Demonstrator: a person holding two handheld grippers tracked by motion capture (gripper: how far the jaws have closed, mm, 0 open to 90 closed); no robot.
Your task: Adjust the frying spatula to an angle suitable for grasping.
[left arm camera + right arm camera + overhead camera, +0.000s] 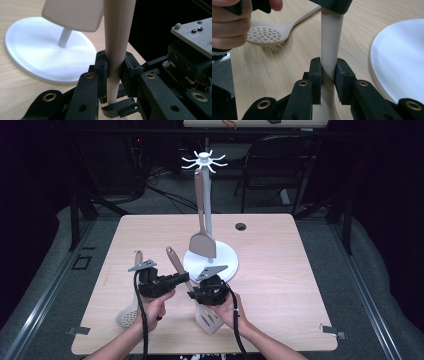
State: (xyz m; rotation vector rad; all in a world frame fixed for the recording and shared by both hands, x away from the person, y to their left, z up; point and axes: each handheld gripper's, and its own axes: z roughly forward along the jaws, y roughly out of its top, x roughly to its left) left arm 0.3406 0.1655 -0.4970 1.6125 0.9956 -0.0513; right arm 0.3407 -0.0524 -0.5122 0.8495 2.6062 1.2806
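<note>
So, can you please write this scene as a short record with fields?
held thing: slotted turner, both grippers on its handle
left gripper: shut on the handle, higher up
right gripper: shut on the handle, near the blade
stand: white, one spatula hangs on it
also on table: skimmer, lying flat at the left

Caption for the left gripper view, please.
Left gripper fingers clamp the slotted turner's handle beside the white rack base.

High view overhead, facing forward-down, far; gripper views close along jaws, sharing white stand base [30, 55]
</note>
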